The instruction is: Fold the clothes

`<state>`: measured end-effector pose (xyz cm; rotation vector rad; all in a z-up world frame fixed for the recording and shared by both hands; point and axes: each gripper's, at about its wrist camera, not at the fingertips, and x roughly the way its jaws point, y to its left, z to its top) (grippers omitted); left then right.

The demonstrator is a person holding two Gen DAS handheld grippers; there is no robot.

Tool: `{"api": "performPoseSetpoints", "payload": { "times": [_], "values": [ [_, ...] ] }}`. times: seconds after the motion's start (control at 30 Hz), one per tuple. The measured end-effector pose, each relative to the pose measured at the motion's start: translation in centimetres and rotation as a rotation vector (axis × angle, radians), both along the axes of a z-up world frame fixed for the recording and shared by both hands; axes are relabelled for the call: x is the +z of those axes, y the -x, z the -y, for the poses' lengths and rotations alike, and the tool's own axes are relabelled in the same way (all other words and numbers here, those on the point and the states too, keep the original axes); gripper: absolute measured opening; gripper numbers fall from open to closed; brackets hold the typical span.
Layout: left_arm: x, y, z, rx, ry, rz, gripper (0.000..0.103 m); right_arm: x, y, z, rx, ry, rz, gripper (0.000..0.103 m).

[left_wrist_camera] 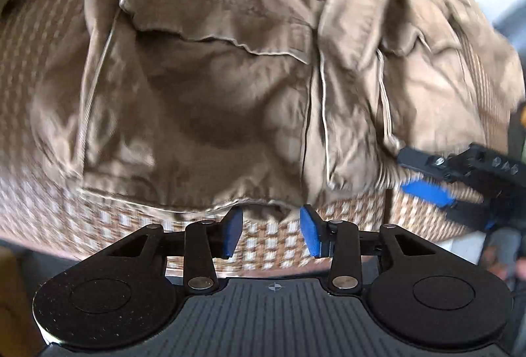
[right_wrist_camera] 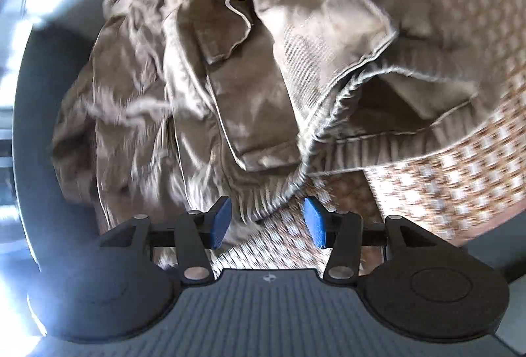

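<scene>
Left claw [left_wrist_camera: 271,230] gapes wide, holding nothing, at the hem of a tan jacket [left_wrist_camera: 210,77] spread on a woven checked cover [left_wrist_camera: 269,242]. Right claw [right_wrist_camera: 267,222] is likewise wide over the jacket's rumpled hem.

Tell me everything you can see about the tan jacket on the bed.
The tan jacket is a creased, cotton-like garment lying front up and unfolded on a brown-and-white checked bedspread. It has a flapped chest pocket, a dark button near the collar, pale stitching, a drawstring and a gathered hem. The left gripper and right gripper are both open at the hem, which lies between the right gripper's fingers.
</scene>
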<state>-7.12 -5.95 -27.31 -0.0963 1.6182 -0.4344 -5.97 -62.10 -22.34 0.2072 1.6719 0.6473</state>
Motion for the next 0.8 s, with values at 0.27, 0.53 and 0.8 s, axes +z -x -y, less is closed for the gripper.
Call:
{"api": "performPoseSetpoints", "payload": {
  "times": [0.27,0.53,0.8],
  "values": [
    [-1.2,-0.5,0.6,0.141,-0.096,-0.007,0.015,0.4,-1.5,-1.3,-0.032,-0.041,-0.015,0.006],
    [3.5,-0.2,-1.6,0.334,-0.040,0.095,0.000,8.9,-8.1,5.8,-0.279,-0.226,0.217,0.005],
    [13.1,-0.8,-6.0,0.557,0.097,0.340,0.000,8.2,-13.7,10.4,-0.476,-0.132,0.350,0.005]
  ]
}}
